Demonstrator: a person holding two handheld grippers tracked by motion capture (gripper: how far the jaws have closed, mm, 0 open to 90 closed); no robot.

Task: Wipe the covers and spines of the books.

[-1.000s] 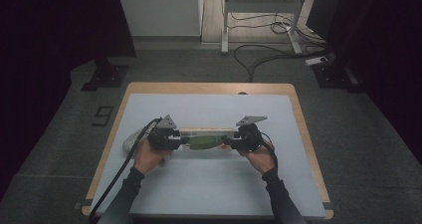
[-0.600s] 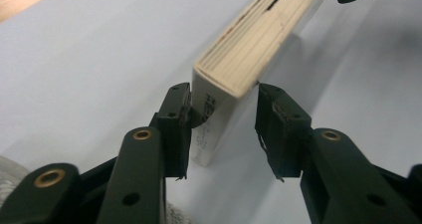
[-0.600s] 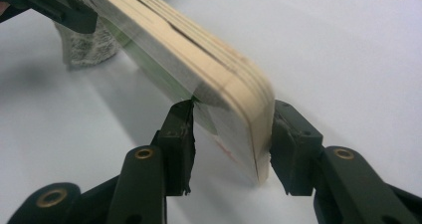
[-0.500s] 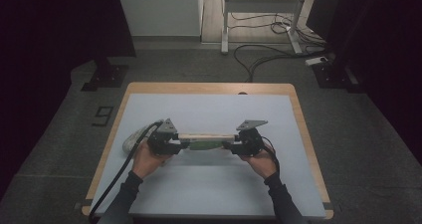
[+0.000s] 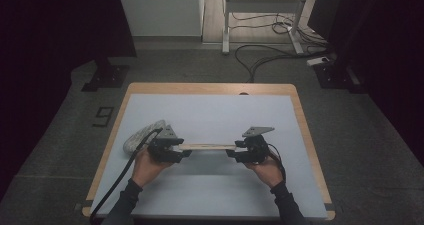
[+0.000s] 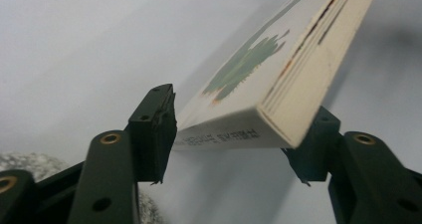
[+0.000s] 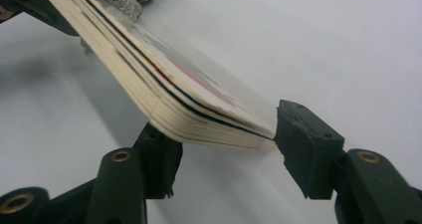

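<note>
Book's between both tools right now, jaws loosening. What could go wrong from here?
1. The book sits tilted between the left tool's jaws, which have just been opening; it may slip off and land crooked on the table.
2. The right tool has been opening too, with the page corner barely at one pad; uneven release could splay the pages.
3. A grey cloth lies beside the left tool and could snag on withdrawal.

A thin board book (image 5: pixel 207 146), pale with cream page edges and a green picture on its cover (image 6: pixel 244 64), lies as a narrow strip across the lower middle of the high view, standing on edge above the pale table surface.
</note>
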